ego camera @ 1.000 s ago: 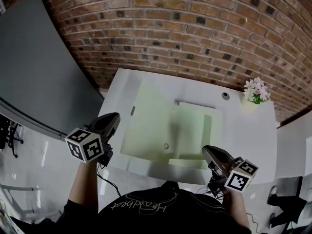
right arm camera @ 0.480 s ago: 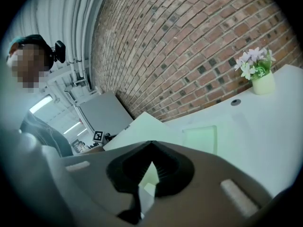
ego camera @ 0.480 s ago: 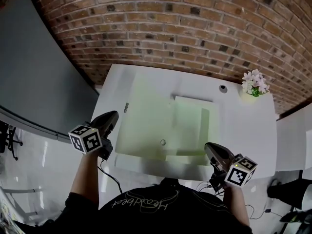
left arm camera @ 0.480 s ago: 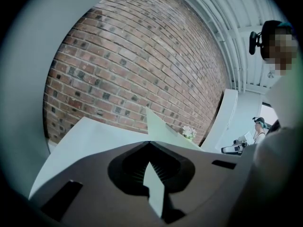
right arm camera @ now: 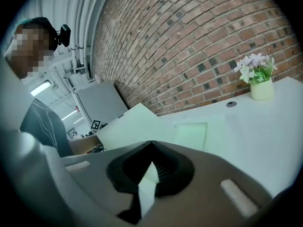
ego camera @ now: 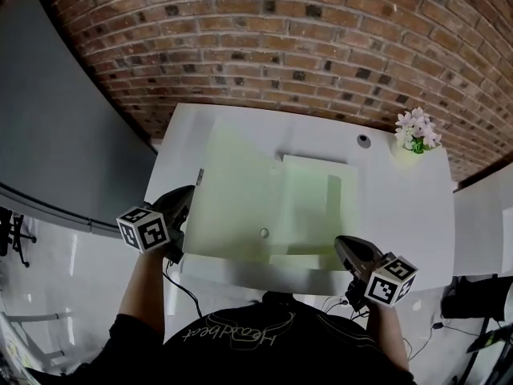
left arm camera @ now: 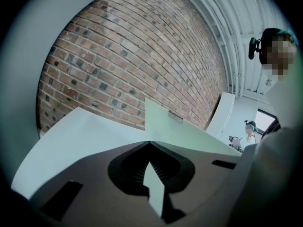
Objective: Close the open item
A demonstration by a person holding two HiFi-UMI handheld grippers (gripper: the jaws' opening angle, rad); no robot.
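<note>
While both pairs of jaws are pressed together on nothing, the left gripper [ego camera: 191, 192] and right gripper [ego camera: 339, 244] flank a pale green plastic folder [ego camera: 240, 191] lying open on the white bench [ego camera: 401, 207]. Closing hasn't begun. Only the gripper views show its left cover tilted upward.

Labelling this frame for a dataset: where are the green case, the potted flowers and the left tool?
green case [ego camera: 232, 191], head view, on its open lid.
potted flowers [ego camera: 417, 128], head view, on the blossoms.
left tool [left arm camera: 149, 143], left gripper view, where its closed tips meet.
</note>
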